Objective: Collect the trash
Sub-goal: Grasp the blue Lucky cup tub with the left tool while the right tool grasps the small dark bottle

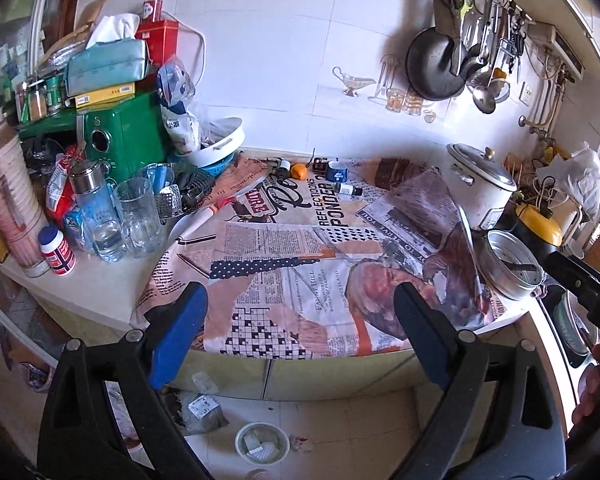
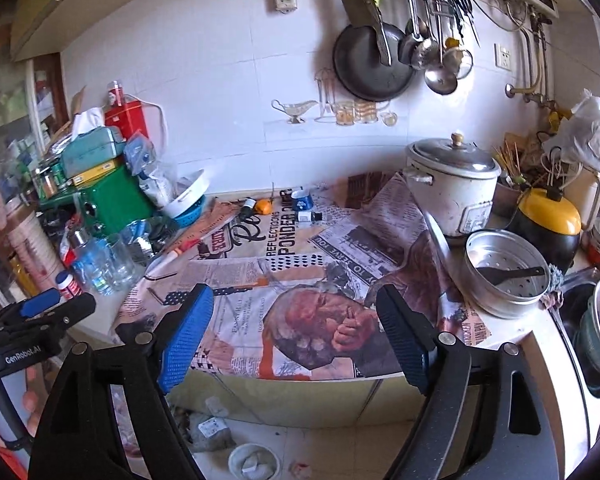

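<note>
Both my grippers hang over the front edge of the table [image 1: 100,300], empty: the left gripper [image 1: 300,328] has its blue fingers [image 1: 178,332] spread wide with nothing between them, and the right gripper [image 2: 296,332] is spread the same way, holding nothing. The trash I take to be mine to collect lies below my fingers, down on the floor [image 1: 360,412] at the foot of the cabinet: a small white tub [image 1: 262,442] with scraps of paper inside, and just to the left of it a crumpled grey bag [image 1: 202,412] with a white label. The tub looks light and thin-walled, so I judge it will flex or tip if I squeeze its side; pinching the rim, one finger inside and one outside, seems safest, and keeping it level should stop the scraps spilling. The bag looks soft and limp; I would take it at a bunched fold near the top, where there is enough material to fill my fingers, since slick film may slide out of a shallow pinch. A small reddish scrap [image 1: 300,442] right of the tub is too unclear to judge.
</note>
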`<state>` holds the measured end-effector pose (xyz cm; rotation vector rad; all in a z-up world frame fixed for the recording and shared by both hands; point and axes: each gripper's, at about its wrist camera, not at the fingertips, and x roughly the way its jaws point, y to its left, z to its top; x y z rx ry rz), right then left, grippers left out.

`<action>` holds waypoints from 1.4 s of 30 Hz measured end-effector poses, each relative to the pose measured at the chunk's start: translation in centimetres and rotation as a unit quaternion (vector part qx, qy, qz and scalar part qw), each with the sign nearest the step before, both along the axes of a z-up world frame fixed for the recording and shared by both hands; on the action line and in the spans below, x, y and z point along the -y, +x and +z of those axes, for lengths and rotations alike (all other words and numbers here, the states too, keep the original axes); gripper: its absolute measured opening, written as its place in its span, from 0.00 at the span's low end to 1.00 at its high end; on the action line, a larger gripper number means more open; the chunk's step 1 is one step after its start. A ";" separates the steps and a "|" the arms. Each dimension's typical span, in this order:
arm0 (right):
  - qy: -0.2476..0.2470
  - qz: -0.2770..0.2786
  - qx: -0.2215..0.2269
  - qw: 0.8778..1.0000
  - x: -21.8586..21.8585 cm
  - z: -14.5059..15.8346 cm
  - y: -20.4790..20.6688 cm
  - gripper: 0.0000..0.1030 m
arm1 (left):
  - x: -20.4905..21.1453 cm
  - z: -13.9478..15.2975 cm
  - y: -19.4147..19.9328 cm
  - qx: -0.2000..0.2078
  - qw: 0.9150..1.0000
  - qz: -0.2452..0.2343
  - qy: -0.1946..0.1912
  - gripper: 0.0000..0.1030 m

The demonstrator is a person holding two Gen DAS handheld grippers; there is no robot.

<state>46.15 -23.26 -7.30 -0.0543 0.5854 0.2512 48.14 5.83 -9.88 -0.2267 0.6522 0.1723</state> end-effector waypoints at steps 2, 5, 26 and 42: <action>0.004 -0.016 -0.008 1.000 -0.2 -0.2 0.8 0.79 | -1.3 0.0 1.1 -0.006 1.000 -0.007 0.002 0.91; 0.017 -0.022 -0.020 0.999 -0.7 -0.6 2.0 0.79 | -2.4 -0.3 2.3 -0.010 1.000 -0.013 0.002 0.91; -0.027 0.045 -0.060 0.997 -4.2 -4.5 21.9 0.79 | -5.7 -4.5 19.8 -0.069 0.997 0.024 0.006 0.91; -0.063 0.112 -0.182 0.975 -8.1 -15.8 47.3 0.79 | -6.3 -14.7 36.5 -0.182 0.975 0.114 -0.052 0.91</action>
